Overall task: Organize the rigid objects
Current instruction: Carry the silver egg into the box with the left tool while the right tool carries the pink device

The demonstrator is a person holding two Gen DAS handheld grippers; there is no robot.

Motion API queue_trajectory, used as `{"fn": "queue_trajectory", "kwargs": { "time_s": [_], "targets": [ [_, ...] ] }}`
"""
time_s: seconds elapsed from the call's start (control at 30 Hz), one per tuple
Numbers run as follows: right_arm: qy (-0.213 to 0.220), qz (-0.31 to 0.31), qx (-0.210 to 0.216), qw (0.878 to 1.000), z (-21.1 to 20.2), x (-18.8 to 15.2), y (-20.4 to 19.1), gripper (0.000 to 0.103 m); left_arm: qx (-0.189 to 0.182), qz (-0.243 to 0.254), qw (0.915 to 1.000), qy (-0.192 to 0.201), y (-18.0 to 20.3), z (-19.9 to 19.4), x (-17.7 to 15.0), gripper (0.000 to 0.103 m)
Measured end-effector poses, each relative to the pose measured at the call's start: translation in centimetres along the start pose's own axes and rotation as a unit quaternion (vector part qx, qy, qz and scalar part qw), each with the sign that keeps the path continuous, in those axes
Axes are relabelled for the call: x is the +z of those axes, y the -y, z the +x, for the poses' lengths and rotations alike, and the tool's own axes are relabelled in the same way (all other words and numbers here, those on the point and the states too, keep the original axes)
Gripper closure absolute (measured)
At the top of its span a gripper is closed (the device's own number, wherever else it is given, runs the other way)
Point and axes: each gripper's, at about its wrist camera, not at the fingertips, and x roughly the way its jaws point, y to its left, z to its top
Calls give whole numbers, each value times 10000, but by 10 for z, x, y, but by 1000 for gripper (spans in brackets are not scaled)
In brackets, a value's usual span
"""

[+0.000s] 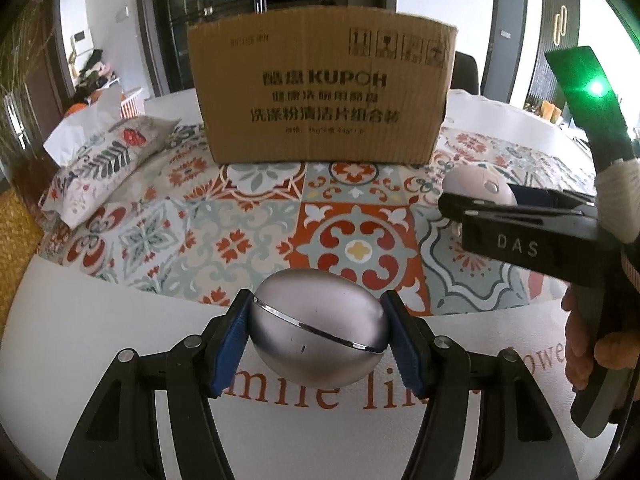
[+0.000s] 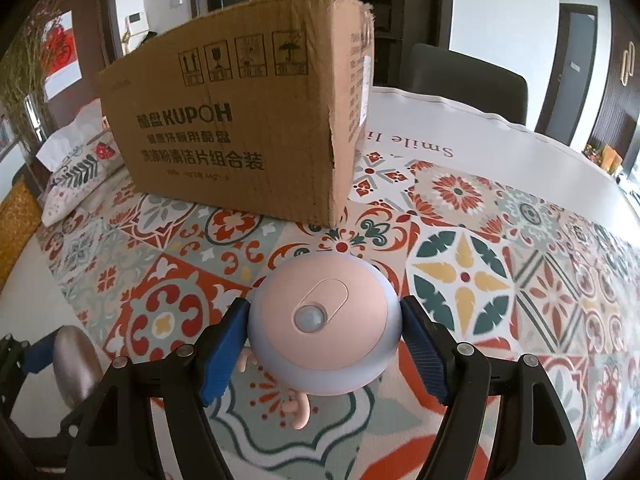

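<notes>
right gripper fingers clamp pink round gadget | cardboard box behind

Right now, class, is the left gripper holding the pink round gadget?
No, the left gripper clamps a silver egg-shaped object; the right gripper holds the pink gadget.

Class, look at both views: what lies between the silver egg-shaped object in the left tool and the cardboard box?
Only bare patterned tablecloth lies between the silver egg and the cardboard box, as the left wrist view shows.

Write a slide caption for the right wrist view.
Right gripper holds a pink round gadget before a cardboard box.
</notes>
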Motion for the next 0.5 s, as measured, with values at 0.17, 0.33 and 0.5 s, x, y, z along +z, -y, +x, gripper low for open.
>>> {"fn": "queue_trajectory", "kwargs": {
  "time_s": [0.17,0.33,0.5],
  "targets": [
    [67,110,-47,9999,-19,-2,-1,28,-100,40,9998,166,-5,-15,9,40],
    [181,215,-74,9996,-40,4,-5,27,-168,35,9989,444,-13,-36,23,40],
    [336,351,-115,9988,-62,14,-10,27,-274,48,9972,695,-22,-58,38,40]
  ]
}}
